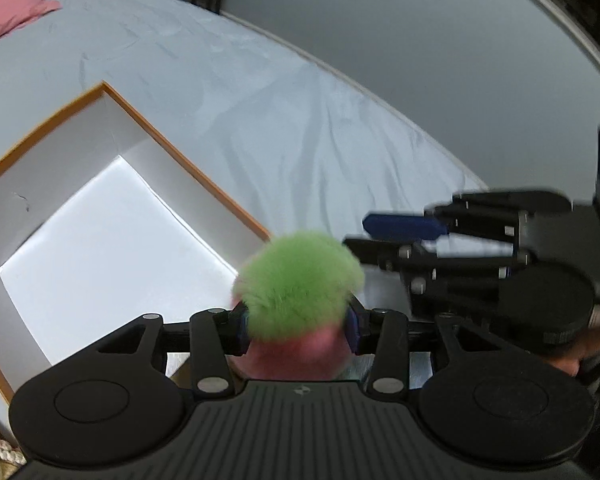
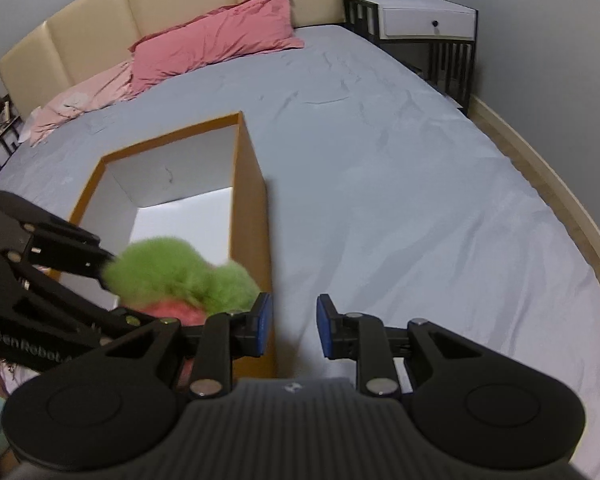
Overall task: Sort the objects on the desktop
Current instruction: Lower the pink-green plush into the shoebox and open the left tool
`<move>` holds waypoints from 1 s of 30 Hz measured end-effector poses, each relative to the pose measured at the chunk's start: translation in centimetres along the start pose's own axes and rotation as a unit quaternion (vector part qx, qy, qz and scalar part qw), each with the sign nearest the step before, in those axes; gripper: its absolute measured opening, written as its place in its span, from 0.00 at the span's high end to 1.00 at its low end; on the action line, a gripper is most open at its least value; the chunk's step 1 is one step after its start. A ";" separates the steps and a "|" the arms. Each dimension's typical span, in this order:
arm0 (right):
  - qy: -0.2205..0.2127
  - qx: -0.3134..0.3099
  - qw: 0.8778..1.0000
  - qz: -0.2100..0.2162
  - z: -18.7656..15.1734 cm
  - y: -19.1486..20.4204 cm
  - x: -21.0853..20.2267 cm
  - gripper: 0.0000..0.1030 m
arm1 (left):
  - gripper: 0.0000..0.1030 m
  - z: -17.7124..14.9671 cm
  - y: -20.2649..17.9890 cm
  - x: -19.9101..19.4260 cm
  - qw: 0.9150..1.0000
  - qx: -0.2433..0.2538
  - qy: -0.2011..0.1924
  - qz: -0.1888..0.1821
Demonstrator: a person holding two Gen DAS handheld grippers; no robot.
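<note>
The right wrist view takes in the room: a cream padded headboard [image 2: 140, 4], a dark pink pillow [image 2: 216, 36] with a paler pink cloth [image 2: 80, 106] beside it, and a white-drawered bedside table with a dark frame [image 2: 420, 24] at the far corner of the bed. The left wrist view shows little of this, only a corner of the pillow [image 1: 8, 4], but it looks straight down into the open orange-edged cardboard box with white inner walls [image 1: 112, 136], whose white floor is bare where visible.

The box [image 2: 248, 200] stands on the pale grey-blue bedsheet [image 2: 400, 200], which is creased. In the right wrist view its tall orange side wall hides part of the interior and sits just ahead of the right gripper's left finger.

The left gripper [image 1: 298, 326] is clenched on a fluffy plush toy with a bright green top and pink lower body [image 1: 300, 280], its blue pads [image 1: 354, 330] pressing the toy's sides. The toy is held at the near corner of the box, above its rim, blurred in both views [image 2: 180, 276].

The right gripper [image 2: 294, 332] is released, its blue pads [image 2: 325, 332] parted with nothing between them. It hangs above the sheet just beside the box, close to the left gripper; from the left wrist view it appears side-on at the right [image 1: 380, 236].
</note>
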State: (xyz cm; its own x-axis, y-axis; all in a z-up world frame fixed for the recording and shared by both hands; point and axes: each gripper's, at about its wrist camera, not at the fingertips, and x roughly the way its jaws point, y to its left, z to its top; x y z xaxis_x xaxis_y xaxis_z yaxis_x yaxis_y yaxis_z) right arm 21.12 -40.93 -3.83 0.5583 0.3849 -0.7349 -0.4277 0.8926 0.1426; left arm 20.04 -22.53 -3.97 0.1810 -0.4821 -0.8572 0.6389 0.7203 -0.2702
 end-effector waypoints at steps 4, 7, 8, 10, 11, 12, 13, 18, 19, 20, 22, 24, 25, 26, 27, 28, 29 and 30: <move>-0.018 -0.021 1.000 0.007 0.0 1.1 -0.3 0.76 | 0.62 -0.8 0.6 -1.1 1.000 -0.020 -0.019 -0.007; -0.014 -0.012 0.999 0.032 0.5 1.2 -0.2 0.82 | 0.69 -0.8 1.0 -1.0 0.999 -0.032 -0.008 -0.012; -0.009 -0.004 0.999 0.042 0.9 1.1 -0.2 0.83 | 0.70 -0.7 1.0 -1.2 0.999 -0.036 -0.009 -0.011; -0.007 0.000 0.999 0.050 1.6 1.4 -0.4 0.84 | 0.71 -0.6 1.0 -1.5 0.999 -0.039 -0.014 -0.012; -0.010 -0.009 0.999 0.046 2.0 1.8 -0.6 0.84 | 0.71 -0.6 1.1 -1.8 0.999 -0.043 -0.022 -0.011; -0.015 -0.022 0.999 0.039 2.3 2.3 -0.9 0.84 | 0.71 -0.6 1.2 -2.0 0.999 -0.046 -0.027 -0.010; -0.018 -0.030 0.999 0.033 2.4 2.7 -1.0 0.84 | 0.71 -0.7 1.4 -2.2 0.998 -0.051 -0.029 -0.008; -0.009 -0.043 0.998 0.047 2.0 3.8 -0.3 0.86 | 0.71 -1.6 2.3 -4.7 0.996 -0.075 -0.053 0.006; -0.005 -0.046 0.997 0.054 2.2 4.0 -0.3 0.87 | 0.71 -1.8 2.5 -5.2 0.995 -0.081 -0.057 0.011; -0.001 -0.048 0.997 0.060 2.4 4.3 -0.2 0.87 | 0.71 -1.9 2.6 -5.8 0.994 -0.086 -0.062 0.016; 0.012 -0.048 0.997 0.066 3.0 4.7 0.3 0.87 | 0.71 -2.4 2.7 -7.1 0.993 -0.086 -0.077 0.033; 0.036 -0.044 0.996 0.065 3.2 4.8 1.1 0.87 | 0.71 -3.1 3.0 -8.3 0.991 -0.085 -0.086 0.048; 0.042 -0.041 0.997 0.059 3.0 4.9 1.4 0.87 | 0.71 -3.6 3.4 -8.7 0.990 -0.089 -0.089 0.058; 0.043 -0.042 0.997 0.051 2.8 5.0 1.5 0.87 | 0.71 -4.3 3.8 -9.1 0.989 -0.097 -0.089 0.069; 0.042 -0.047 0.997 0.044 2.3 5.3 1.4 0.87 | 0.71 -5.2 4.4 -9.5 0.987 -0.111 -0.089 0.080; 0.037 -0.050 0.997 0.040 1.8 5.5 1.2 0.87 | 0.71 -6.3 4.8 -10.0 0.984 -0.125 -0.091 0.089; 0.031 -0.051 0.997 0.039 1.3 5.8 0.8 0.87 | 0.71 -7.3 5.3 -10.5 0.981 -0.136 -0.096 0.097; 0.022 -0.051 0.998 0.041 0.8 6.2 0.4 0.87 | 0.71 -8.5 5.8 -11.3 0.978 -0.148 -0.102 0.109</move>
State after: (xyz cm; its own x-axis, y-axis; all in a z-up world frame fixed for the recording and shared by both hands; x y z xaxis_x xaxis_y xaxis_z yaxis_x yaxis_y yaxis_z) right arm 19.26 -35.11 -2.70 0.4877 0.4437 -0.7519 -0.5418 0.8291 0.1379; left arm 15.36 -8.66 0.45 0.4536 -0.3690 -0.8112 0.3289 0.9153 -0.2324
